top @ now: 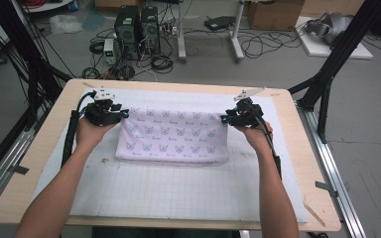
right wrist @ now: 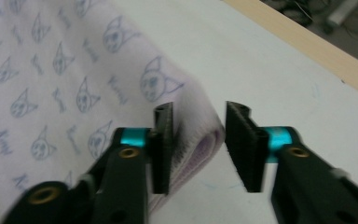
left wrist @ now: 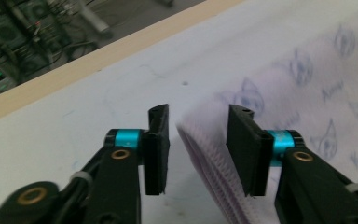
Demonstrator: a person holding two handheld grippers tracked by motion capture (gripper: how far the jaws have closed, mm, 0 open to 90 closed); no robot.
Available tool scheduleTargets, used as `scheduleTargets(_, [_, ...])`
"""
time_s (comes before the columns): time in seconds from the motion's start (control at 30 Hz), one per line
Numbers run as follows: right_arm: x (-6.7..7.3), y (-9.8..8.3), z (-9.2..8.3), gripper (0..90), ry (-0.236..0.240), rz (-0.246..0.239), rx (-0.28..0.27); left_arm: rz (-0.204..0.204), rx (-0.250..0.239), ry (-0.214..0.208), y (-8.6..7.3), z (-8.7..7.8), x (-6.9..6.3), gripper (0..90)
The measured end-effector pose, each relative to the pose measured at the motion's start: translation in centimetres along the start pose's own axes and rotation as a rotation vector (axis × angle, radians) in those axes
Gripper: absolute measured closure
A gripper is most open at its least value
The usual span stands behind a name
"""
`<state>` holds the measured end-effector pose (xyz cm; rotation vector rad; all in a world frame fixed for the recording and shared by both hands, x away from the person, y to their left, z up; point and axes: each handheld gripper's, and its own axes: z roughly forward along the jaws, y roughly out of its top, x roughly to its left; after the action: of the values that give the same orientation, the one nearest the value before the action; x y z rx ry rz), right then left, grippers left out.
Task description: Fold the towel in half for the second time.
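Both forearms reach forward, each tool (top: 125,114) (top: 224,119) parted (pads off) at the folded cloth's (top: 173,136) far corners.

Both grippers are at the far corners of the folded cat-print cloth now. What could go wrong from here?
Both the left gripper and right gripper have open jaws, so the folded white cat-print cloth is unheld. Its stacked layers could spring apart at the corners. A jaw pulling away might snag an edge and undo the fold.

My right gripper (right wrist: 198,149) stands with jaws apart over the white mat (right wrist: 270,70), the folded cat-print cloth (right wrist: 65,88) corner lying loose between them, its edge against one pad.
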<state>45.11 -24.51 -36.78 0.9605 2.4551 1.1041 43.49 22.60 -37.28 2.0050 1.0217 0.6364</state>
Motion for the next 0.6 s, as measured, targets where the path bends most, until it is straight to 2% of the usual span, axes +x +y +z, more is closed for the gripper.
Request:
scheduleTargets(0.07, [-0.3, -0.2, 0.4, 58.7, 0.012, 0.022, 0.0, -0.011, 0.02, -0.028, -0.4, 0.2, 0.4, 58.1])
scheduleTargets(0.13, [0.1, -0.6, 0.4, 58.6, 0.029, 0.008, 0.007, 0.002, 0.023, -0.048, -1.1, -0.1, 0.3, 57.4])
scheduleTargets(0.23, [0.9, -1.4, 0.2, 58.7, 0.05, -0.007, 0.012, -0.015, 0.008, -0.082, -2.4, -0.7, 0.1, 57.5])
scheduleTargets(0.4, [3.0, -2.5, -0.6, 59.1, 0.076, -0.044, 0.022, 0.01, -0.002, -0.128, -4.2, -2.0, -1.1, 57.5])
scheduleTargets(0.53, [4.3, -3.5, -1.1, 60.9, 0.103, -0.052, -0.004, 0.014, -0.018, -0.163, -5.4, -2.9, -1.8, 57.5])
scheduleTargets(0.57, [4.6, -3.8, -1.1, 63.1, 0.112, -0.048, -0.005, 0.018, -0.023, -0.178, -5.7, -3.1, -2.0, 59.1])
scheduleTargets(0.6, [4.8, -4.2, -1.0, 66.5, 0.12, -0.05, -0.004, 0.026, -0.024, -0.206, -6.0, -3.2, -2.2, 64.6])
